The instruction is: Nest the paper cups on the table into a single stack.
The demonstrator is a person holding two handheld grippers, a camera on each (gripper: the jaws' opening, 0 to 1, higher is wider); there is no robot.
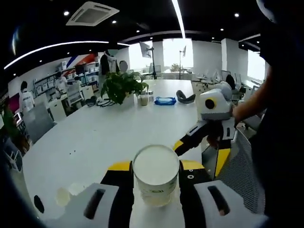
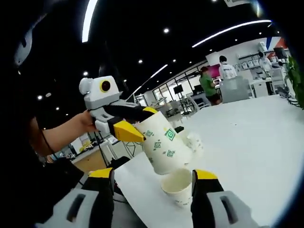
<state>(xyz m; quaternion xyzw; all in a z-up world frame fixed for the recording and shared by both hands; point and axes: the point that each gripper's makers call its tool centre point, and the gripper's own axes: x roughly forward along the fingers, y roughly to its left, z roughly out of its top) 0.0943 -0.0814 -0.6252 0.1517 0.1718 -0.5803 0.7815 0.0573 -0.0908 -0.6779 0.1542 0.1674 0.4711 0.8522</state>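
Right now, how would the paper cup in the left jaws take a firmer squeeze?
The paper cup looks thin-walled and empty, so it would probably buckle. Its open mouth would likely go oval first. It seems light and may slip if tilted further.

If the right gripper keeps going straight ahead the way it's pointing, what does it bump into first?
Probably the small paper cup sitting on the table between its open jaws. The cup held by the left gripper hangs just above; depth is hard to judge.

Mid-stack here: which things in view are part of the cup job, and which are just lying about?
Job:
- paper cup held in the left tongs
- second paper cup standing on the white table between the right tongs

Lying about:
- potted plant
- blue tray
- small jars
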